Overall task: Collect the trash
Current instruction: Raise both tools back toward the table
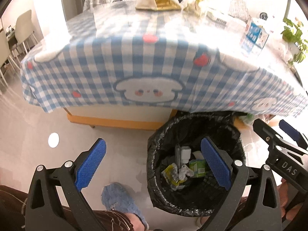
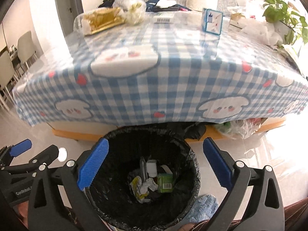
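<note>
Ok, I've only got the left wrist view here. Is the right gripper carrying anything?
Observer: No. The right gripper is wide open above the bin, with nothing between its pads.
Operator: Is there anything under the table that I can't make out?
Observer: A crumpled clear bag sits under the tablecloth edge, right of the bin.
</note>
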`<state>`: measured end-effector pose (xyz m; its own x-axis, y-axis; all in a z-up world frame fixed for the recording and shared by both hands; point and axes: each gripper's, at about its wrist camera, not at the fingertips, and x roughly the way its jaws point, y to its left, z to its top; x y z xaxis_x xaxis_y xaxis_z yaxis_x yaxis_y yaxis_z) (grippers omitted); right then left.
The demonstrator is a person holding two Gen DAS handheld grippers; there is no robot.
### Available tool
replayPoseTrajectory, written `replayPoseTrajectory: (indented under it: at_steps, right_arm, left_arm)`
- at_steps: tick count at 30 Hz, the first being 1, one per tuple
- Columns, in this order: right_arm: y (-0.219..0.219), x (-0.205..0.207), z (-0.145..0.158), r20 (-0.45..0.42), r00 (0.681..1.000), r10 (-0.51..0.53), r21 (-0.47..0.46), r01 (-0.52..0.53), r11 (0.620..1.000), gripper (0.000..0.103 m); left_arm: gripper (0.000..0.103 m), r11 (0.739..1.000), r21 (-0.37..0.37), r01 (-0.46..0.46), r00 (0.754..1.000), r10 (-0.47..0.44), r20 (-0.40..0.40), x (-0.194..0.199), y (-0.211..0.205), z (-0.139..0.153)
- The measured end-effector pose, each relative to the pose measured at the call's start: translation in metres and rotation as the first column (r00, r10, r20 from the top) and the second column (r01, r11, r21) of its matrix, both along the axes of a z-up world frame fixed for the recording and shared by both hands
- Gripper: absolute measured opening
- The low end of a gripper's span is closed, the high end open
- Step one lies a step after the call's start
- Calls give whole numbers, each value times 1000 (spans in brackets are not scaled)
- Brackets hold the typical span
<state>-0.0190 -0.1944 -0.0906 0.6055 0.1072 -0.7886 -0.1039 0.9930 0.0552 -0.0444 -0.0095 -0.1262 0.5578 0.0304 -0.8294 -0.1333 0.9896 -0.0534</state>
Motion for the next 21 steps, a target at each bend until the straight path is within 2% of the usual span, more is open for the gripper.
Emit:
replayPoseTrajectory:
  at_steps: [13, 21]
  right_arm:
    - [-2, -4, 48, 105, 994, 15, -17, -14, 1000, 95]
    - [-4, 7, 66, 131, 991, 18, -15, -16, 1000, 95]
  left_arm:
    - [97, 1000, 1, 28, 998, -28, 63, -1, -3, 52]
    - [97, 1000, -2, 24, 996, -23, 88, 13, 3, 74]
